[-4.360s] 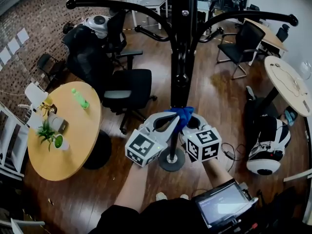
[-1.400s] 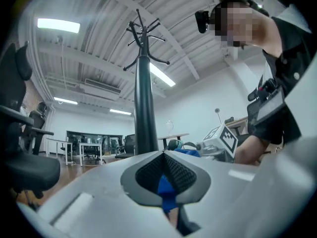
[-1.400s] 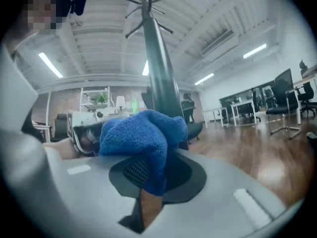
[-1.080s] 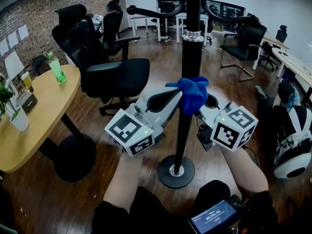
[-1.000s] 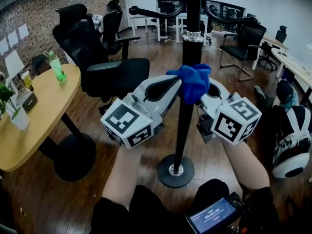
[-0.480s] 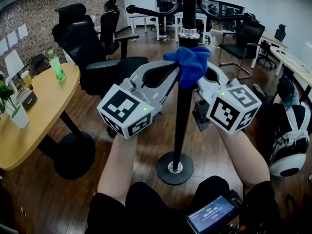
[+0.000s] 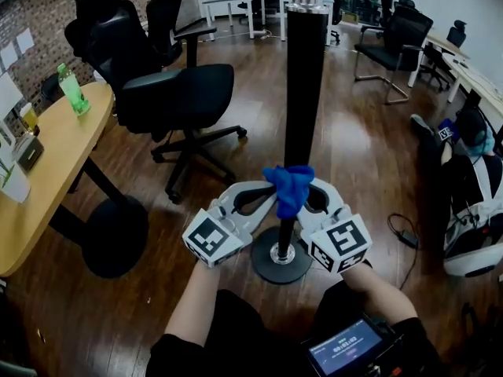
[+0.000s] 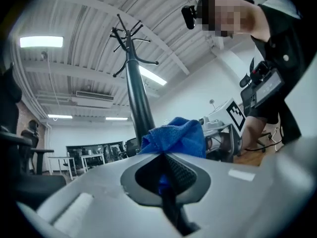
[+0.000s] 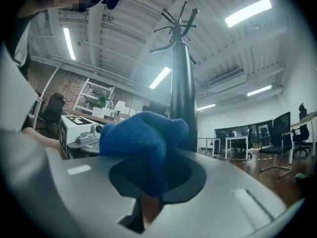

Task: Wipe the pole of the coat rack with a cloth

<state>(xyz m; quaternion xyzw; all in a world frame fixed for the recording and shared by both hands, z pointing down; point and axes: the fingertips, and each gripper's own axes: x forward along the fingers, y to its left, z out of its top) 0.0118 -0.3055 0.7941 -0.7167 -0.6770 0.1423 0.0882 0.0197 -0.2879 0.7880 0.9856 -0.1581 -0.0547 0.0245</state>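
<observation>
Fingers [image 8: 99, 190] of left gripper [image 7: 267, 196], right gripper [image 7: 311, 198] tight on cloth [image 7: 288, 187] at pole [image 7: 303, 85]

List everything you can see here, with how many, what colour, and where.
pole: one, black, centre, upright
base: one, black, round, on the floor under the pole
cloth: one, blue, against the pole low down
chairs: at least three, black, upper left and upper right
table: one, tan wood, round, left edge
bottle: one, green, on the table
screen: one, lit, bottom edge
left claw: one, pale grey, left of the pole, shut on the cloth
right claw: one, pale grey, right of the pole, shut on the cloth
</observation>
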